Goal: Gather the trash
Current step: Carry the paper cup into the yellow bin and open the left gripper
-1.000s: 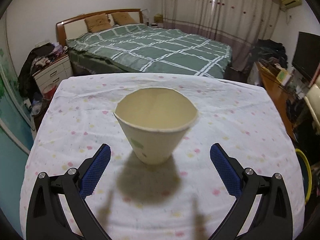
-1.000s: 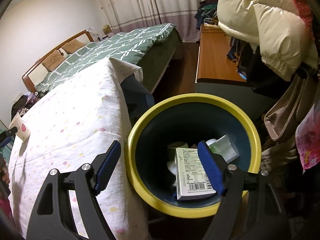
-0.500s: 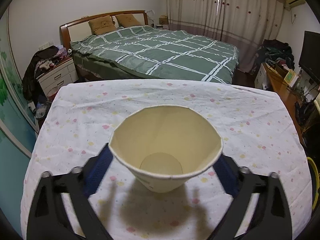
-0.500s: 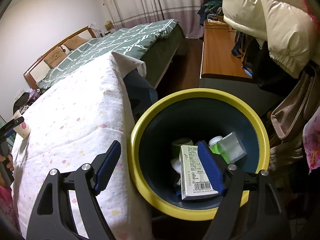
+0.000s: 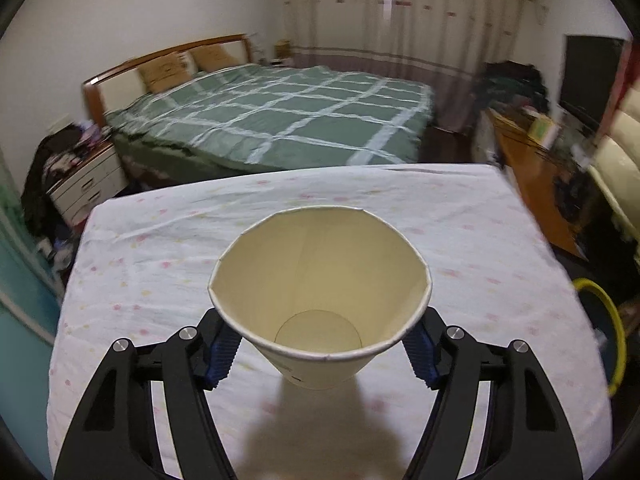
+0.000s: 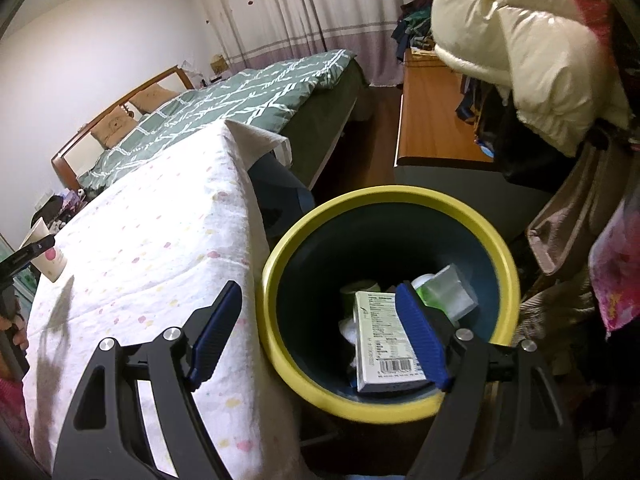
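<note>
Through my left wrist camera, my left gripper [image 5: 320,354] points down at the table, and a paper cup [image 5: 320,304] stands between its blue pads [image 5: 224,354]. The jaws are closing around the cup: the pads sit right against its lower sides, under the flared rim, though the rim hides the exact contact, and the rim is pushed slightly out of round. The cup is cream inside, upright, with its mouth toward me and its round bottom visible. It is over a table covered with a white cloth [image 5: 160,264] dotted in pink and yellow, and it casts a shadow just below its base. Beyond the table lies a bed [image 5: 272,120] with a green checked cover and a wooden headboard, curtains behind it. At the right edge a yellow-rimmed bin [image 5: 616,332] shows past the table's side. Through my right wrist camera, my right gripper [image 6: 320,340] hangs with its jaws spread wide and nothing between them, straddling the table's edge and the trash bin [image 6: 280,352]. The bin stands on the floor just beside the table, dark blue inside, and holds a white carton with a barcode [image 6: 380,344], a clear plastic piece [image 6: 448,292] and some crumpled white scraps. Far left in this view the same paper cup [image 6: 48,254] sits in my left gripper's black finger [image 6: 28,254], by the table's far side.
</note>
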The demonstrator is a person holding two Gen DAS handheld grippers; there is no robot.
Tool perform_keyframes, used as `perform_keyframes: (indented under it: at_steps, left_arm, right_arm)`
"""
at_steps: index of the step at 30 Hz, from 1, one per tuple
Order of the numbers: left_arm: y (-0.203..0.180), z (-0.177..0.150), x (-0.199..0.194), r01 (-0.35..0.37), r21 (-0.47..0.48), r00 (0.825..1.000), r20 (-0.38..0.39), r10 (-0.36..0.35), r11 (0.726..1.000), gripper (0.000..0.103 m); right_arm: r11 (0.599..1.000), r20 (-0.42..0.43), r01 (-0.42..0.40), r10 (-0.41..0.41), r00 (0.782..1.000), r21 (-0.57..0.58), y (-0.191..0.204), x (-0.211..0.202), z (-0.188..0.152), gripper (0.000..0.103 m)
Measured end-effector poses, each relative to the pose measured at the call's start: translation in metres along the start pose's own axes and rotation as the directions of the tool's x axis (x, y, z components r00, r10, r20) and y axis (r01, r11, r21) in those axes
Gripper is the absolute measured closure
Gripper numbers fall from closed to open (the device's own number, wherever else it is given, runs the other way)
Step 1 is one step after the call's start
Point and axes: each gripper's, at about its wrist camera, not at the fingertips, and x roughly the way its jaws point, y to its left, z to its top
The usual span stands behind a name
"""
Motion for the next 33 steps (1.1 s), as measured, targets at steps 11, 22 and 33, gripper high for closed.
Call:
perform_keyframes:
  at_steps: [11,22,33]
  left_arm:
    - [-0.182,-0.014,-0.061,0.287,0.266,0.955,-0.005,-0.296,0.920,0.034]
    - [-0.340,-0.037,-0.051,0.423,0.402,0.904,-0.125,-0.409,0.812,0.033]
    - [-0.395,-0.046,-0.018,0.419,0.430,0.907,-0.158,-0.391,0.800,0.019]
  right_arm:
    - [0.994,0.076,0.106,-0.107,0.991,0.014,-0.041,-0.066,-0.022,0.028]
    - [0.988,0.073,0.145,-0.148,0.986,0.045,-0.081,-0.092,-0.049,0.028]
    - [0.986,0.086,0.152,-0.158,0.984,0.070,-0.101,-0.102,-0.056,0.027]
